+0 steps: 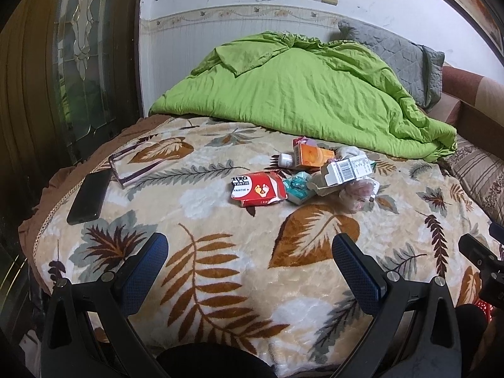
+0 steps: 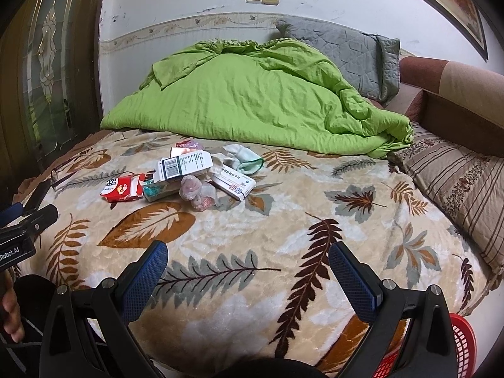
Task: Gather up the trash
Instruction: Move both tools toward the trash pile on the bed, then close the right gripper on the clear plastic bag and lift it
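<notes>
Nothing is judged collected yet: the trash pile [image 1: 318,176] is seen heaped mid-bed on the leaf-patterned blanket [image 1: 220,252], well apart from the left tool [image 1: 250,252] and right tool [image 2: 249,260], both held spread and empty.

Left claw [image 1: 250,249] spread wide above leaf-print blanket [image 1: 220,283], trash pile [image 1: 315,173] beyond, phone [image 1: 89,197] left
</notes>
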Available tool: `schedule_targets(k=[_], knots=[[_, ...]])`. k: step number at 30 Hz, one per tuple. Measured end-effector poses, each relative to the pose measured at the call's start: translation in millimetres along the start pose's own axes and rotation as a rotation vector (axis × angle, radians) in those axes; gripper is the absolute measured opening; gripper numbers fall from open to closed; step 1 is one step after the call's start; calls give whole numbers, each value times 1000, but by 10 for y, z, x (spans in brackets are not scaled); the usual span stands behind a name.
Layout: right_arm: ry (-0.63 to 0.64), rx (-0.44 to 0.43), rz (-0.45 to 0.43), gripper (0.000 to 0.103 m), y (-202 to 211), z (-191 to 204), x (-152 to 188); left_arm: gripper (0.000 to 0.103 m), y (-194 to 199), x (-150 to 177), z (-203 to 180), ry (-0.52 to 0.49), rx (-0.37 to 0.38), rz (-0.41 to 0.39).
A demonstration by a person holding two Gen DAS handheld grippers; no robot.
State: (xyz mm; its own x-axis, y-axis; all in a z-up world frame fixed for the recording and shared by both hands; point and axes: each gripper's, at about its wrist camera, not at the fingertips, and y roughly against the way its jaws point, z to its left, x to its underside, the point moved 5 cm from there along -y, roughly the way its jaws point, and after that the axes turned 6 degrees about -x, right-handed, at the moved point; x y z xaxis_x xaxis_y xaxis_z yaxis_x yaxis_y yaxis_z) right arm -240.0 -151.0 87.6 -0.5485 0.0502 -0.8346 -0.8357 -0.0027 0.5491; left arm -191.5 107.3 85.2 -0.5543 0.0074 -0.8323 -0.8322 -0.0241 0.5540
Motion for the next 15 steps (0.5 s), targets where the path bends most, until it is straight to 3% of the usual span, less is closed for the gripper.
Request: schedule_targets(k=[15], knots=[[5,-162,87,102,-329,322,-82,103,-200,22,56,18,-14,104]])
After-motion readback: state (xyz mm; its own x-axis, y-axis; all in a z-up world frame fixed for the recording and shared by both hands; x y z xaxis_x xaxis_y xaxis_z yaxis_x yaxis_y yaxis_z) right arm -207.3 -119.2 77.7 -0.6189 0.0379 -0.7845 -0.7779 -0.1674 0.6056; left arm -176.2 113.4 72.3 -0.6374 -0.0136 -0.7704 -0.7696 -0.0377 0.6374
